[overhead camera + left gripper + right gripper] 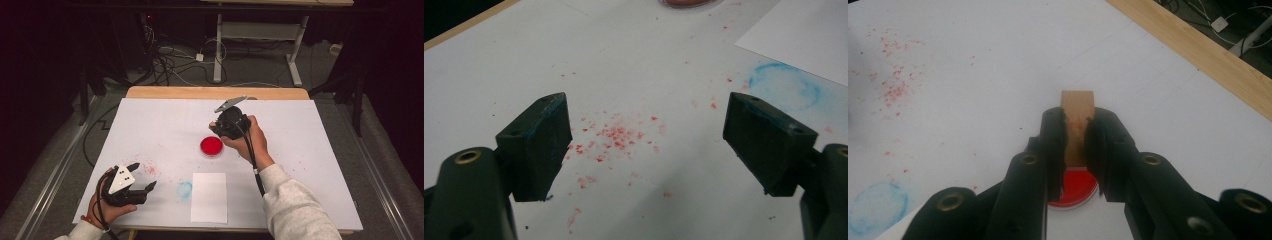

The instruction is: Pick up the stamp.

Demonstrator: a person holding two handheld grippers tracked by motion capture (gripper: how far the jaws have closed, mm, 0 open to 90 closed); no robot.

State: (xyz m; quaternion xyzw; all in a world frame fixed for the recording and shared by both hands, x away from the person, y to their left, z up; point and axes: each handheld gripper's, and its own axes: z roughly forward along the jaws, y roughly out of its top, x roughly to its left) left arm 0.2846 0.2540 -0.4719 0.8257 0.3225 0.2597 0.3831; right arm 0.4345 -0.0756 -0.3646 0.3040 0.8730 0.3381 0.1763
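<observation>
A round dish of red paint (pixel 211 146) sits near the middle of the white table sheet (pixel 165 120). My right gripper (pixel 219 129) hovers just behind and above it, shut on a small brown wooden block (pixel 1077 122) that sticks out past the jaw tips; the red dish (pixel 1075 190) lies right under the jaws. My left gripper (pixel 141 176) rests at the front left, open with nothing between its pads (pixel 541 145). Red paint flecks (pixel 611 137) dot the sheet between them. A blank white paper card (pixel 209 197) lies at the front centre.
A blue ring stain (pixel 184 189) marks the sheet just left of the card, and the same blue stain (pixel 786 87) lies ahead of my left gripper. The wooden table edge (pixel 215 92) runs along the back. Cables and desk legs (pixel 218 45) stand on the floor beyond.
</observation>
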